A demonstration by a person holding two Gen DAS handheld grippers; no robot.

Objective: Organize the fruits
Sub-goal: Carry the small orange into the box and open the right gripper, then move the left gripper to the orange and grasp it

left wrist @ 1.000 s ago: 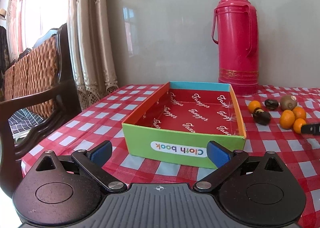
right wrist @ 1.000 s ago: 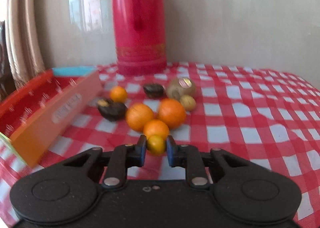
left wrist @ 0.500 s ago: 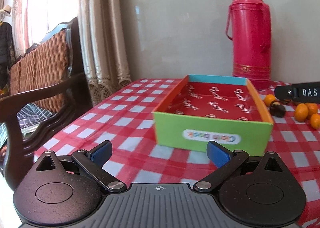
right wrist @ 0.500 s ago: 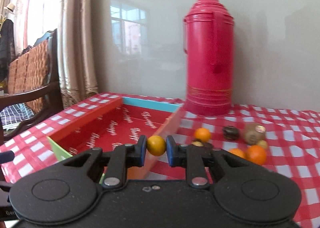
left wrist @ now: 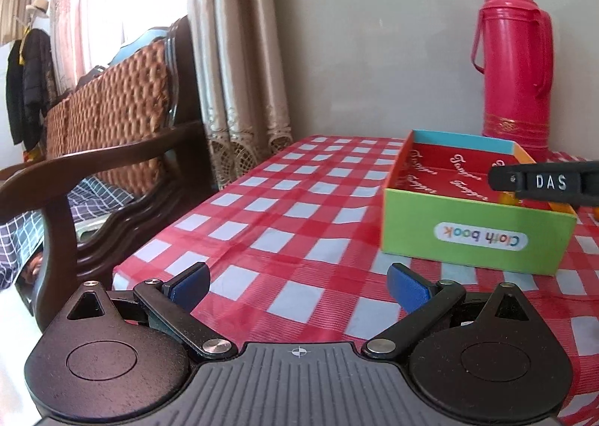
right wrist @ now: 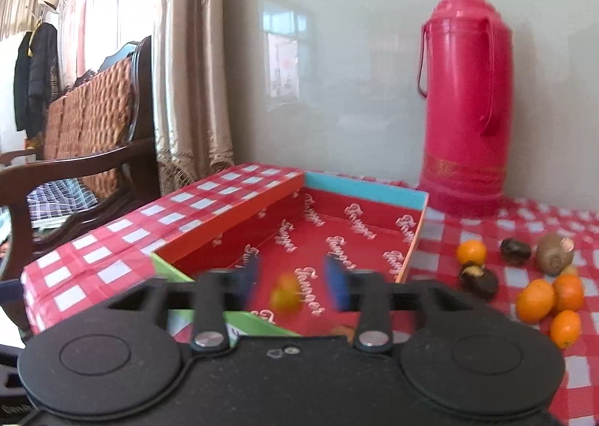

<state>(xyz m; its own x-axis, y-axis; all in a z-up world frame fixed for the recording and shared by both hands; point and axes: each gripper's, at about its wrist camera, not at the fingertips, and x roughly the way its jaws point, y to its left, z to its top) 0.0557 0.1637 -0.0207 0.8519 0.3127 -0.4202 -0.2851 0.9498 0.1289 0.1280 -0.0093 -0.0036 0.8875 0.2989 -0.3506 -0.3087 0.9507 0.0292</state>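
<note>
A shallow box (right wrist: 367, 197) with a red floor, green front wall and orange sides sits on the checked tablecloth; it also shows in the left wrist view (left wrist: 475, 235). My right gripper (right wrist: 295, 280) is over the box's front part, its blue pads blurred and apart. A small yellow-orange fruit (right wrist: 286, 295) shows blurred between them, free of the pads, over the box floor. More fruits (right wrist: 535, 300) lie on the cloth right of the box: several small oranges, dark chestnuts and a kiwi (right wrist: 554, 257). My left gripper (left wrist: 297, 285) is open and empty, left of the box.
A tall red thermos (right wrist: 466, 111) stands behind the box by the wall; it also shows in the left wrist view (left wrist: 516, 63). A wooden wicker chair (left wrist: 108, 134) stands off the table's left edge, with curtains (left wrist: 232, 51) behind it.
My right gripper carried the small fruit from the pile to over the box, then opened and let it go. My left gripper drew back to the left, away from the box.
</note>
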